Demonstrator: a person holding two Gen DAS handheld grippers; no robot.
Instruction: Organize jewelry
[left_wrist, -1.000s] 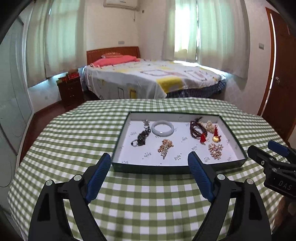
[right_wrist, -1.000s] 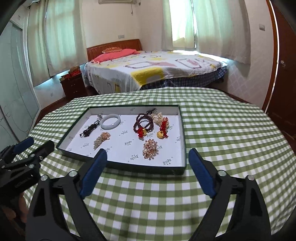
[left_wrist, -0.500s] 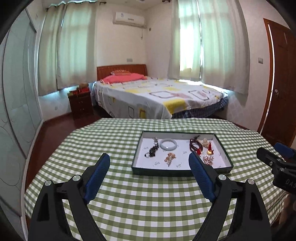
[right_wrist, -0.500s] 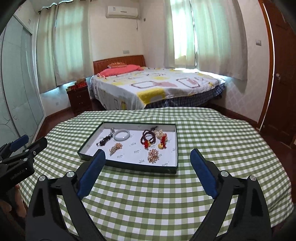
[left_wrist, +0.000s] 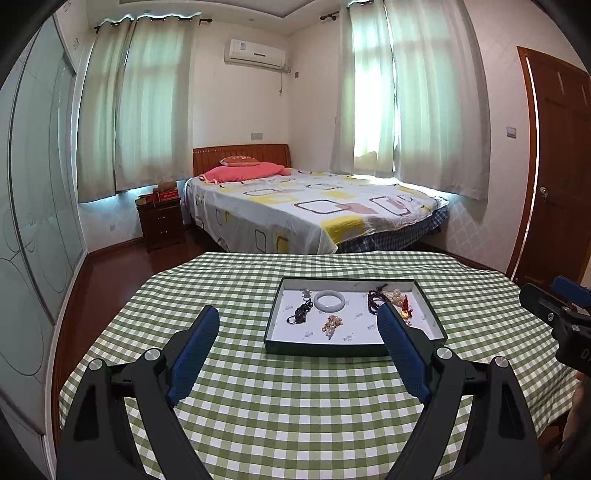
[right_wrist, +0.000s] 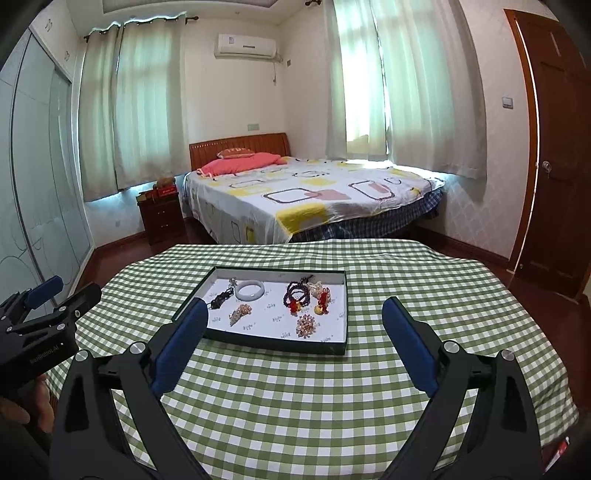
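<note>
- Left wrist view: the left gripper (left_wrist: 297, 334) fills the lower part of the frame, its two blue-padded fingers spread wide with nothing between them but green-checked tablecloth (left_wrist: 295, 406).
- The jewelry tray (left_wrist: 354, 347), dark-walled with a white floor, sits in the centre right of the frame, beyond the fingertips and apart from them; the right blue pad overlaps the tray's near right corner in the picture.
- In the tray, a pale bangle (left_wrist: 329, 300) lies at upper centre, a dark chain (left_wrist: 300, 314) to its left, a small gold piece (left_wrist: 332, 325) below it, and a dark bead bracelet (left_wrist: 373, 301) with red tassels at upper right.
- Bare cloth surrounds the tray on all sides; the widest stretch lies left and below. The table's far edge curves across mid frame, with the bed (left_wrist: 314, 210) behind it.
- The right gripper (left_wrist: 554, 306) enters at the right edge, beside the tray's right wall and clear of it.
- Right wrist view: the right gripper (right_wrist: 295, 325) has its jaws wide apart and holds nothing.
- The tray (right_wrist: 273, 343) sits centre left; the left blue pad overlaps its near left corner in the picture. A gold cluster brooch (right_wrist: 306, 325) lies near the front wall.
- Open cloth spreads right of the tray to the table's drooping edge.
- The left gripper (right_wrist: 55, 299) shows at the left edge, off the tray, jaws parted.
</note>
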